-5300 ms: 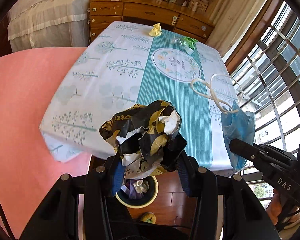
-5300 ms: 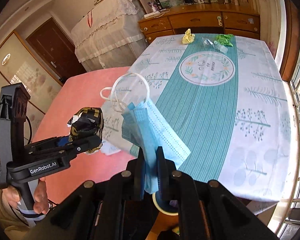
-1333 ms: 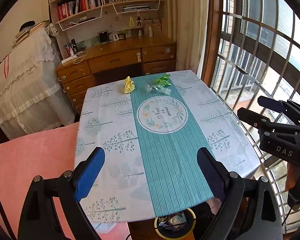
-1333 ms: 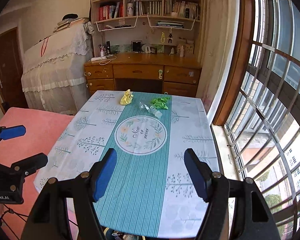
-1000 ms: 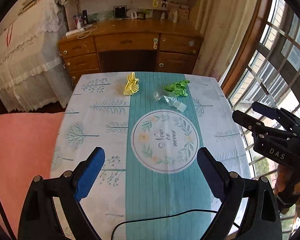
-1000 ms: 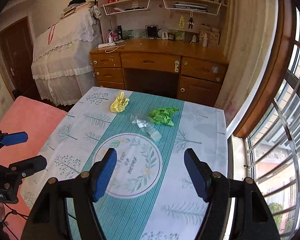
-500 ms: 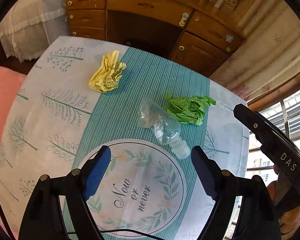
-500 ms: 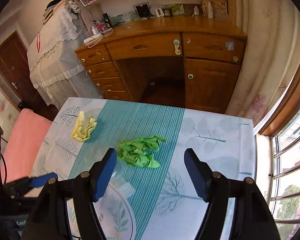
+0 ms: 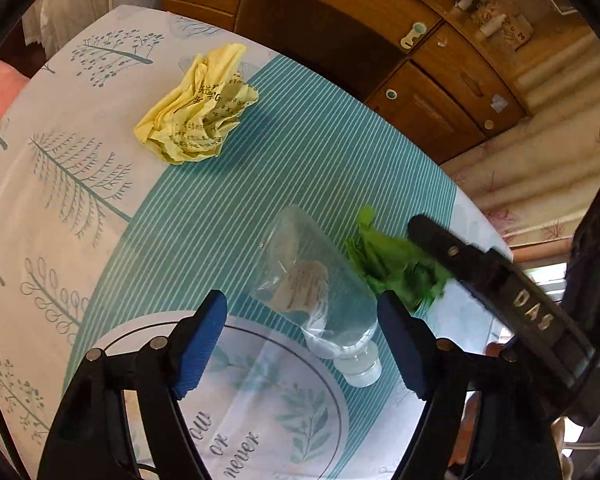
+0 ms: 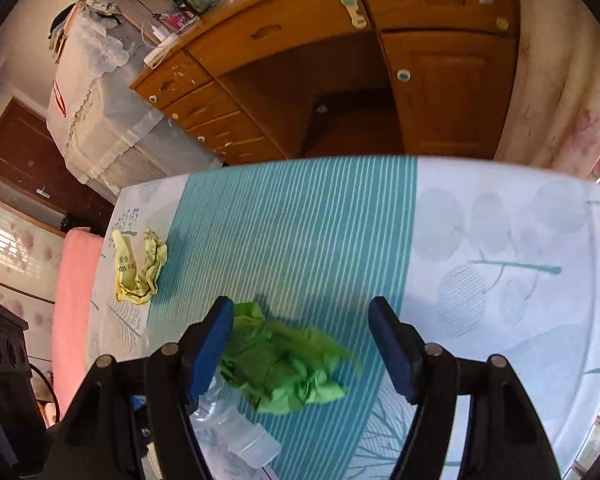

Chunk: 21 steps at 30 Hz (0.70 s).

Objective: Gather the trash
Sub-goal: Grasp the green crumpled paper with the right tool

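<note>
Reaching for the remaining litter on the table (image 9: 40,184), both tools stand over the far end of the cloth, near the edge that faces the wooden desk (image 9: 428,92).

Left wrist view: the left gripper (image 9: 300,328) points steeply down with the crushed clear bottle (image 9: 316,288) between its blue pads (image 9: 198,344). The jaws have just been closing, yet a gap shows on each side, so nothing is grasped. The crumpled yellow paper (image 9: 196,108) lies apart, nearer the far left corner. The green wad (image 9: 392,264) lies just beside the bottle, partly hidden by the right gripper (image 9: 496,280).

Right wrist view: the right gripper's jaws stand wide and unclenched around the green wad (image 10: 284,368). The left pad (image 10: 212,344) seems to brush the wad's edge, though motion blur leaves this unsure. The bottle's capped end (image 10: 252,444) shows at the lower left.

Step in hand, as judged: the approach to a paired pick-up. Next, each tool should lower until its pads bracket its item, then close; the bottle may slip or buckle, and the wad will compress.
</note>
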Motion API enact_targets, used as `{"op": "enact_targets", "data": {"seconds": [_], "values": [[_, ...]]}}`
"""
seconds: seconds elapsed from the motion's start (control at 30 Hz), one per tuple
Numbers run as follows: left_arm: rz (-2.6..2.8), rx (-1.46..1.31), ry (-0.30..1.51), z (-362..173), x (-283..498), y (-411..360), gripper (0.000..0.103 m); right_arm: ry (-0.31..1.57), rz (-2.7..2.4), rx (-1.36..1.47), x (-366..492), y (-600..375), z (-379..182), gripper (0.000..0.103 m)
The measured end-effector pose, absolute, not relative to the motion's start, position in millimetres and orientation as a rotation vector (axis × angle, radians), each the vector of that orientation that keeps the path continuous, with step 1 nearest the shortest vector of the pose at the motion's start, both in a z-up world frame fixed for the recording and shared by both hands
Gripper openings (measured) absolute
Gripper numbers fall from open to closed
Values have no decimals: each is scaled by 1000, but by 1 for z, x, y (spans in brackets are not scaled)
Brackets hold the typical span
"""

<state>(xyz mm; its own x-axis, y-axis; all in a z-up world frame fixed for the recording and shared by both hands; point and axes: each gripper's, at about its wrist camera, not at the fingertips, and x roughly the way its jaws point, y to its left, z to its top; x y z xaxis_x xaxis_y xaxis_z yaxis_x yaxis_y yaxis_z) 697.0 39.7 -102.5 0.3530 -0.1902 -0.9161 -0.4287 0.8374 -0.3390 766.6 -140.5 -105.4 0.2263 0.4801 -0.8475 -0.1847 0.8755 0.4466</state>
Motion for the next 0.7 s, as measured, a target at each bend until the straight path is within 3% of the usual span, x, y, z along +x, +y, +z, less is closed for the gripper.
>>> {"op": "enact_targets", "data": {"seconds": [0.07,0.13,0.27,0.7], "values": [[150,-606,1203,-102,698,37,64,1247,472,278,764,-141,-106,71],[140,-601,1191,-100,698,34,62,1243,475,301,764,-143,-107,70],[86,-623,1177,-97,702,30,43,1279,495,345,764,-146,-109,70],[112,-756,1204,-95,701,57,43,1320,584,363,752,-159,-104,71]]}}
